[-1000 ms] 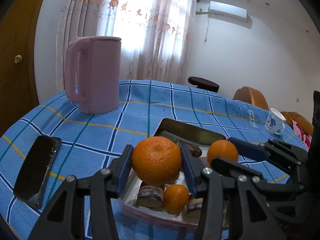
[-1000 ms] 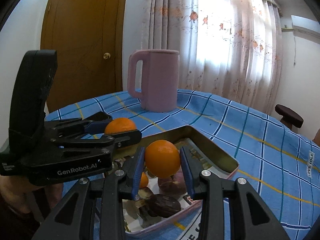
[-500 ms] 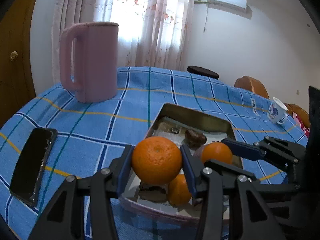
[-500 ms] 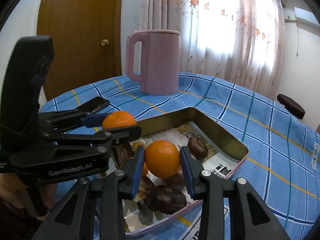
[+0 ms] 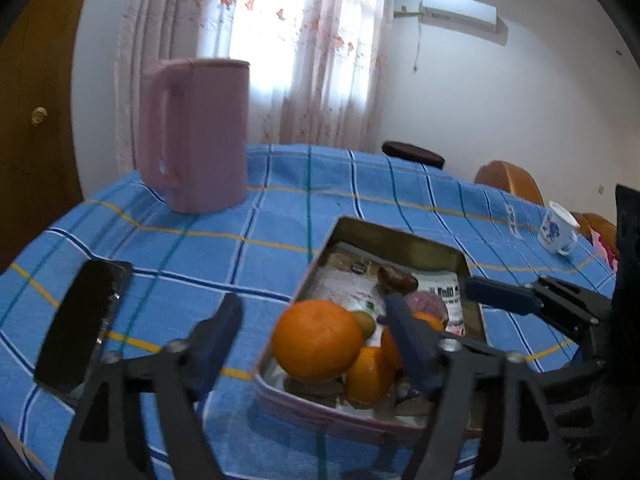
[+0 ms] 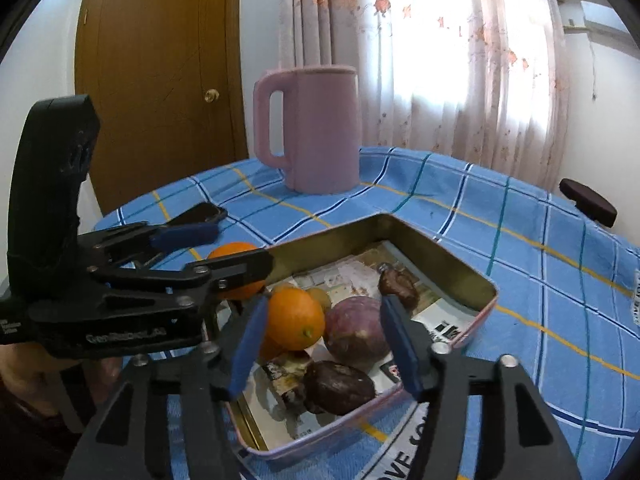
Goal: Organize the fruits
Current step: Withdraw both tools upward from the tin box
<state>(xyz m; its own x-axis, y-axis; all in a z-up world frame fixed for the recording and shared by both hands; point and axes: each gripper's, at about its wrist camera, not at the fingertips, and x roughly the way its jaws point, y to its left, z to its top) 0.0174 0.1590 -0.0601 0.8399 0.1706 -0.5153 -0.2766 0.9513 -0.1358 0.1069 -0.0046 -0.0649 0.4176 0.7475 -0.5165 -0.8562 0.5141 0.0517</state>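
Both jaws just opened; oranges (image 5: pixel 316 346) in tin (image 5: pixel 360 426).

Ahead of me a tall pink jug (image 5: pixel 196 136) stands upright on the bench (image 5: pixel 280 216), its handle turned to the left in both views. A blue checked cloth with yellow and dark lines covers the bench top. A black phone (image 5: pixel 82 322) lies flat on the cloth, well apart from the jug. Far off to my right a small white cup (image 5: pixel 557 233) with blue print sits near the bench edge. Behind the jug hang sheer flowered curtains (image 6: pixel 440 52) over a bright window, with a brown wooden door (image 6: pixel 160 80) beside them. An air conditioner (image 5: pixel 460 12) is mounted high on the white wall.
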